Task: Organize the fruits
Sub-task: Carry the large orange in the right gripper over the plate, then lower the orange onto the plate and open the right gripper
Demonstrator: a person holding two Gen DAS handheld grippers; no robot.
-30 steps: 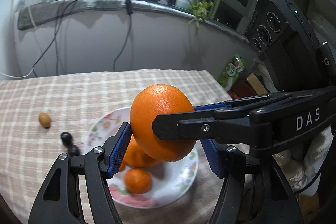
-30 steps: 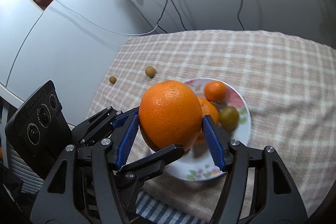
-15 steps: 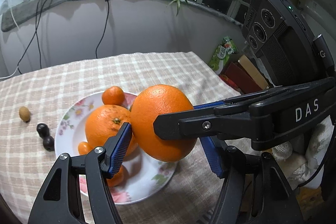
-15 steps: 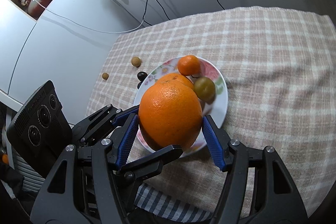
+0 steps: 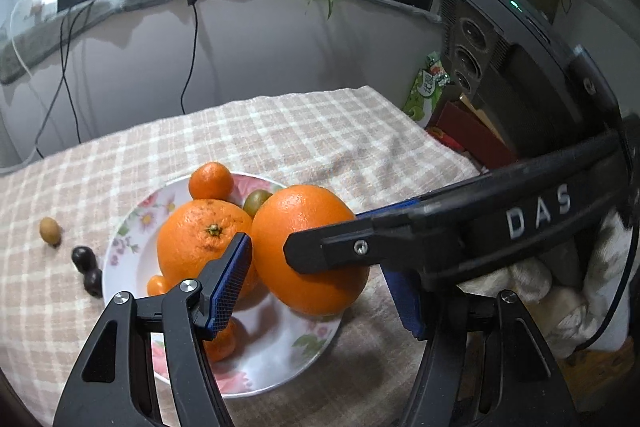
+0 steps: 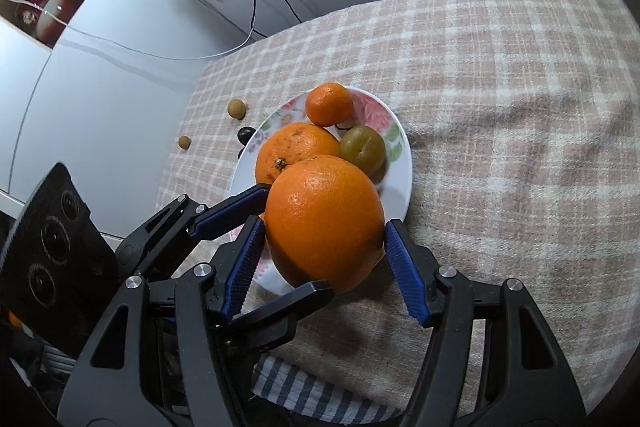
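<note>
A large orange (image 5: 308, 247) (image 6: 324, 219) hangs just above the near rim of a flowered white plate (image 5: 280, 359) (image 6: 404, 163). My left gripper (image 5: 316, 291) and my right gripper (image 6: 324, 267) are both shut on it, crosswise to each other. The right gripper's black finger (image 5: 400, 239) hides part of the orange in the left wrist view. On the plate lie a second big orange (image 5: 200, 239) (image 6: 292, 147), a mandarin (image 5: 211, 181) (image 6: 329, 105), a green plum (image 5: 256, 201) (image 6: 362, 149) and small orange fruits (image 5: 156, 285).
On the checked cloth left of the plate lie a tan round fruit (image 5: 49, 231) (image 6: 236, 109), a smaller one (image 6: 184, 141) and two dark fruits (image 5: 84, 259). A wall with hanging cables (image 5: 192, 47) backs the table. Boxes (image 5: 428, 87) stand past its right edge.
Both grippers have sunk with the orange toward the plate. The plate and its fruit now sit closer and larger, and the second big orange has come into full view.
</note>
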